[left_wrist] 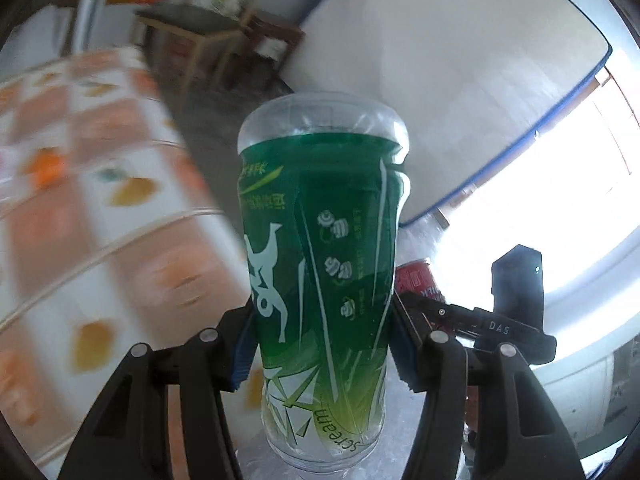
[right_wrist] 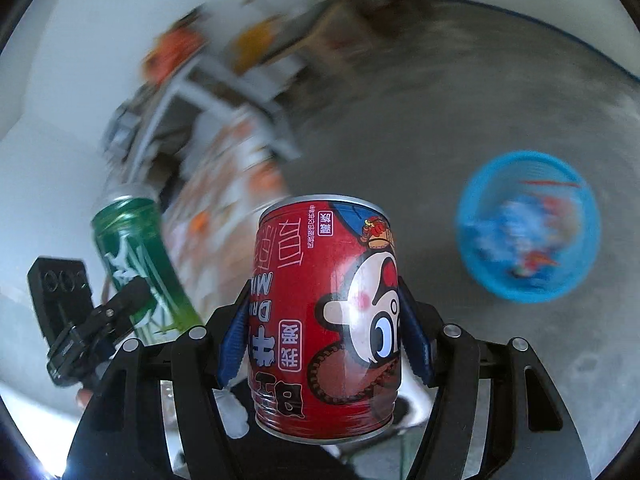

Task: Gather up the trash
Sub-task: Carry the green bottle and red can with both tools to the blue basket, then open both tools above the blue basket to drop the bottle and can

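Fingers [right_wrist: 414, 340] gripping can [right_wrist: 326, 320], basket [right_wrist: 528, 228] nearby

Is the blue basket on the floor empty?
No, the blue basket on the grey floor already has blurry red and blue things lying inside it.

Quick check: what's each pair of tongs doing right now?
Left tongs: closed on the green plastic bottle.
Right tongs: closed on the red drink can.

Green bottle [left_wrist: 320, 280], red can [right_wrist: 326, 320], blue basket [right_wrist: 472, 240]
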{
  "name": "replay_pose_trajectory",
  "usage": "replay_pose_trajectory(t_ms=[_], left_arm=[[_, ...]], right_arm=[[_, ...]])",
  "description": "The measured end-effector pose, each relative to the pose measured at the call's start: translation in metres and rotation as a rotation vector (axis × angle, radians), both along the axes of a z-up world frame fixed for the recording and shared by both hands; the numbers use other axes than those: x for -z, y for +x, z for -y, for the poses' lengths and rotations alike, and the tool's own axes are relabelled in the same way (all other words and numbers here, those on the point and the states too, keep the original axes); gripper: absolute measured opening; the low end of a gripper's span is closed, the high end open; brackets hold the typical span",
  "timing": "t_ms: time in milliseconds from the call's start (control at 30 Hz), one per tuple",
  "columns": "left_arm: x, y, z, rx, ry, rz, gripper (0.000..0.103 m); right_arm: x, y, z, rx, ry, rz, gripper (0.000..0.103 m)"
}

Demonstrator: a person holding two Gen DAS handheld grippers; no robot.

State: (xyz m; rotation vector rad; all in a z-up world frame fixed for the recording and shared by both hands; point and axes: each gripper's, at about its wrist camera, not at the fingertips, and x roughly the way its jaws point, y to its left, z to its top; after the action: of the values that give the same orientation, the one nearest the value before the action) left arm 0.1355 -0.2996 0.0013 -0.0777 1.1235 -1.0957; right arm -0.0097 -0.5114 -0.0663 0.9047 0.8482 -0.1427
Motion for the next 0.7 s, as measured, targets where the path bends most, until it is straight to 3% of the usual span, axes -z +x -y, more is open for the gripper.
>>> replay_pose_trajectory(t_ms=[267,300,367,433,533,700], left_arm=[[0.052,0.001,0.134,0.062,0.016,-0.133,0.056],[0.056,0.004,0.148,0.054,0.015,-0.145,0.059],[0.065,0.006,0.163,0.032,0.047,-0.149,0.09],[0.076,0.01,0.168,-0.02,0.088,-0.148,0.09],[0.083,0.005,0.157,0.003,0.086,-0.182,0.09],[0.066,-0.006,0.13,0.038,0.063,-0.095,0.09]], right_arm=[[0.045,-0.011,0.088,0.192,0.083,-0.102,0.063],[0.05,-0.011,0.099,0.217,0.099,-0.104,0.064],[0.063,-0.012,0.121,0.258,0.124,-0.095,0.077],[0.086,-0.017,0.146,0.323,0.123,-0.136,0.077],[0.128,-0.021,0.163,0.379,0.182,-0.208,0.077],[0.156,-0.023,0.147,0.365,0.152,-0.268,0.077]])
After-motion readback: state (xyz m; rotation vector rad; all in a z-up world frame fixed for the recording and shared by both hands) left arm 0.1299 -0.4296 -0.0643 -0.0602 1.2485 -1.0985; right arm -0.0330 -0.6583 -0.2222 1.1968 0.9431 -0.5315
